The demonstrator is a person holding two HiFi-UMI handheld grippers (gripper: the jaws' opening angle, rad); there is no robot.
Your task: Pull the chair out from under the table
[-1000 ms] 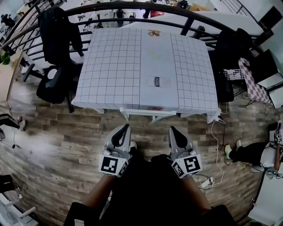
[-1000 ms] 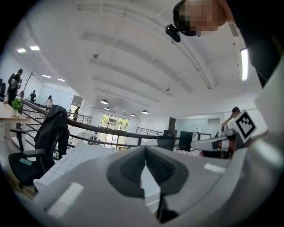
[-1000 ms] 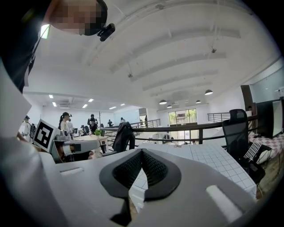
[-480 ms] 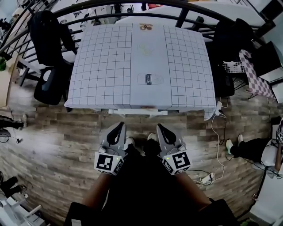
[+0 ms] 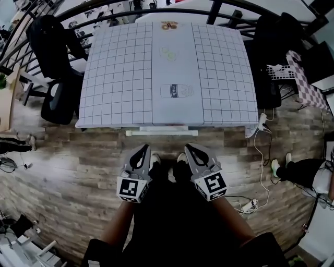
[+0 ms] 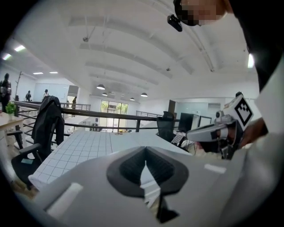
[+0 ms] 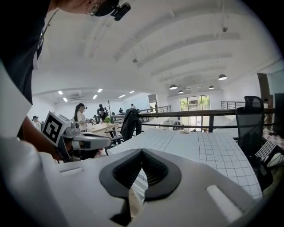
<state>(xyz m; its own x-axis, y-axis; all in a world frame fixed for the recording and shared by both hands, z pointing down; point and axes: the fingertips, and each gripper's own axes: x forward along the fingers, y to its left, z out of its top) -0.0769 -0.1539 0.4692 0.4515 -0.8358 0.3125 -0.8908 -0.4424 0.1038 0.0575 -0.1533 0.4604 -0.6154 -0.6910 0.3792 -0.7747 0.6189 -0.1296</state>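
Note:
The table (image 5: 120, 78) wears a white cloth with a grid pattern. Only a white bar of the chair (image 5: 156, 130) pokes out under the table's near edge; the rest is hidden. My left gripper (image 5: 141, 149) and right gripper (image 5: 190, 148) hang side by side just short of that edge, both shut and empty, touching nothing. The left gripper (image 6: 145, 153) looks over the tabletop (image 6: 88, 146) in its own view. The right gripper (image 7: 142, 154) in its view likewise faces the tabletop (image 7: 199, 142).
A black office chair with a jacket (image 5: 52, 68) stands left of the table, and another black chair (image 5: 271, 62) right of it. A dark railing (image 5: 156, 11) runs behind. Cables and a power strip (image 5: 249, 203) lie on the wood floor at right, near a person's legs (image 5: 297, 174).
The table has grown larger and more centred in the head view. Both grippers have sunk a little and stay side by side, shut.

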